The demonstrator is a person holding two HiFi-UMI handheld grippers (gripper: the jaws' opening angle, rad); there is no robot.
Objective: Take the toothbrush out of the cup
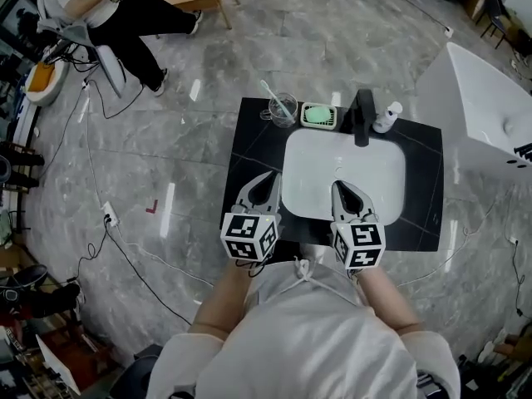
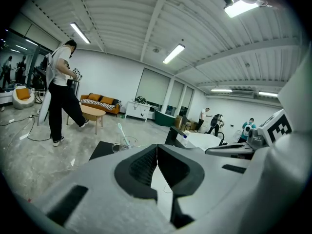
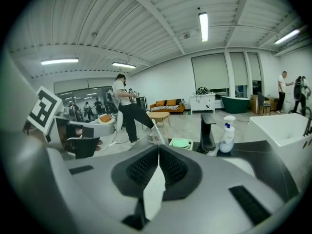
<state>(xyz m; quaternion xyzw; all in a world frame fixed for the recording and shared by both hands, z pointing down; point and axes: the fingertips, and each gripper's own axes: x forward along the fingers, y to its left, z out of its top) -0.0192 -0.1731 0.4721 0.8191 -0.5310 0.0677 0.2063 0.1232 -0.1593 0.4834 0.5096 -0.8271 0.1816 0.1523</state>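
Observation:
A clear glass cup (image 1: 283, 108) stands at the back left of the black countertop (image 1: 251, 140), with a pale toothbrush (image 1: 271, 92) leaning in it. Both grippers hover at the near edge of the white sink (image 1: 342, 177), well short of the cup. My left gripper (image 1: 268, 178) is shut with nothing between its jaws, and so is my right gripper (image 1: 337, 187). In the left gripper view the cup (image 2: 120, 146) and toothbrush (image 2: 122, 133) sit ahead, left of the shut gripper (image 2: 157, 148). In the right gripper view the toothbrush (image 3: 156, 127) rises just beyond the shut gripper (image 3: 159, 148).
A green soap dish (image 1: 319, 115), a black faucet (image 1: 363, 115) and a white pump bottle (image 1: 387, 116) line the back of the counter. A white bathtub (image 1: 486, 106) stands to the right. A person (image 1: 108, 11) stands at the far left, with cables on the floor.

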